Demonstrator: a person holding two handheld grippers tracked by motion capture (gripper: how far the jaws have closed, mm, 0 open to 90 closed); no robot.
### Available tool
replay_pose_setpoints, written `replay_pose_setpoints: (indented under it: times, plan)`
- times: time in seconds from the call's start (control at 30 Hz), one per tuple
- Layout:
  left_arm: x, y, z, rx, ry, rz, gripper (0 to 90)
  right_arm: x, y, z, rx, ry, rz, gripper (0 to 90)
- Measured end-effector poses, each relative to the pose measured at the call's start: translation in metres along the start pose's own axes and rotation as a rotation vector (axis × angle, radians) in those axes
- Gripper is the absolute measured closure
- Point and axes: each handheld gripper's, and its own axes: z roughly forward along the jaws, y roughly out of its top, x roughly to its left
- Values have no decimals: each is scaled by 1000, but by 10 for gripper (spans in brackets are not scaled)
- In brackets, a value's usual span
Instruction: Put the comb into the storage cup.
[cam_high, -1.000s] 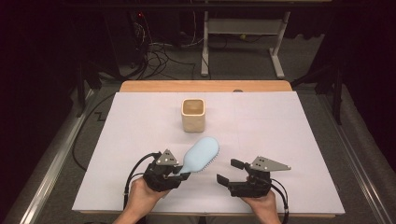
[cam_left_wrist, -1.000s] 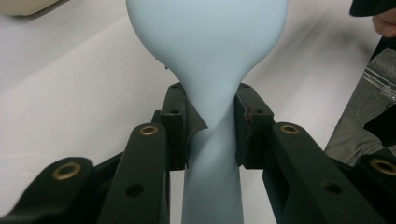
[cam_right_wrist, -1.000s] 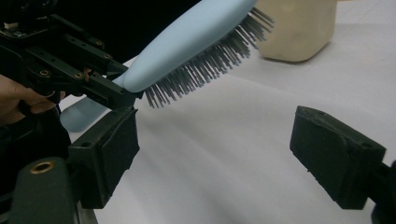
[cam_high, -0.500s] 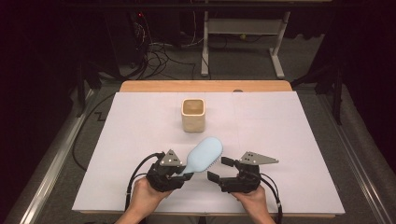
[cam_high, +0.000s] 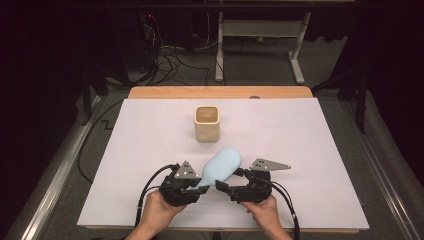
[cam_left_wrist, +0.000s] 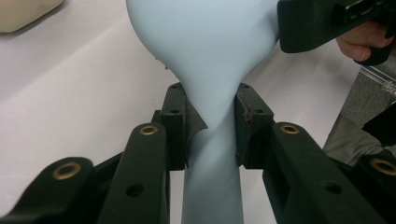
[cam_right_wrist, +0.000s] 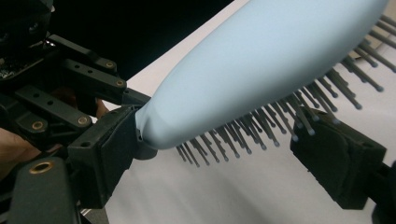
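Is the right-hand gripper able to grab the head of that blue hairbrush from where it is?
Probably yes. The right gripper sits open right beside the hairbrush, one pad among its bristles, nothing between. The left gripper holds the handle.

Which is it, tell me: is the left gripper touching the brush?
Touching. The left gripper view shows the left gripper with both pads pressed against the neck of the brush.

- A white sheet (cam_high: 150, 150) covers the table; a strip of its wooden top (cam_high: 220, 92) shows at the far edge.
- Grey floor (cam_high: 330, 75) beyond, with tangled cables (cam_high: 170, 55).
- A white desk frame (cam_high: 260, 45) stands behind.
- The room is dark.
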Motion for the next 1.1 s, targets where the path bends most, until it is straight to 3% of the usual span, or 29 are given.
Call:
replay_pose_setpoints:
  times: [1.1]
  plan:
    - [-4,0,3,-1,26,19,695,3,11,24,35,14,65,185]
